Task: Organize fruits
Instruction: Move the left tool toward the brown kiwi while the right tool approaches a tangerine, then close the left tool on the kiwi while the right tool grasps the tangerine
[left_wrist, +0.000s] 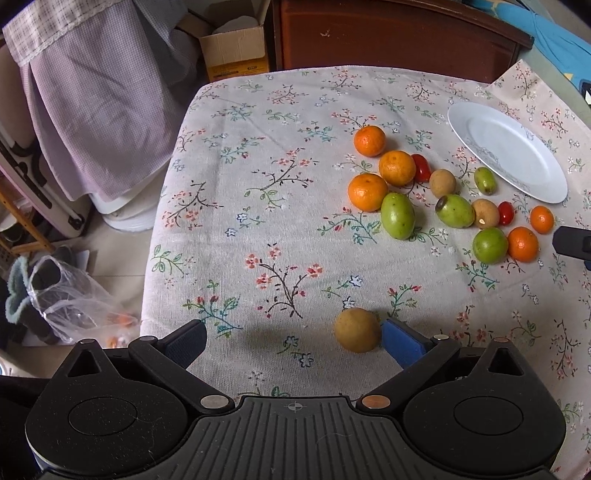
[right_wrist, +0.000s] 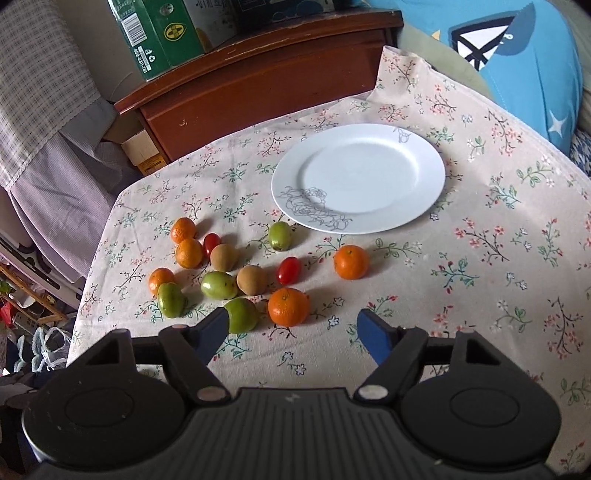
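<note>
My left gripper (left_wrist: 293, 341) is open; a tan round fruit (left_wrist: 357, 330) lies on the cloth against its right finger (left_wrist: 402, 345). Farther off lie several oranges (left_wrist: 397, 168), green fruits (left_wrist: 398, 216), tan fruits and two red cherry tomatoes (left_wrist: 421, 168). The white plate (left_wrist: 476, 122) sits at the far right, bare. My right gripper (right_wrist: 295, 332) is open and empty above the cloth, with an orange (right_wrist: 288, 306) and a green fruit (right_wrist: 242, 315) just ahead of its left finger. The plate also shows in the right wrist view (right_wrist: 424, 173), beyond another orange (right_wrist: 351, 261).
The table (left_wrist: 258, 184) has a floral cloth; its left edge drops to a cluttered floor with a plastic bag (left_wrist: 70, 299). A wooden cabinet (right_wrist: 258, 85) stands behind the table and a cardboard box (left_wrist: 236, 51) beside it. A blue cushion (right_wrist: 517, 62) lies at the right.
</note>
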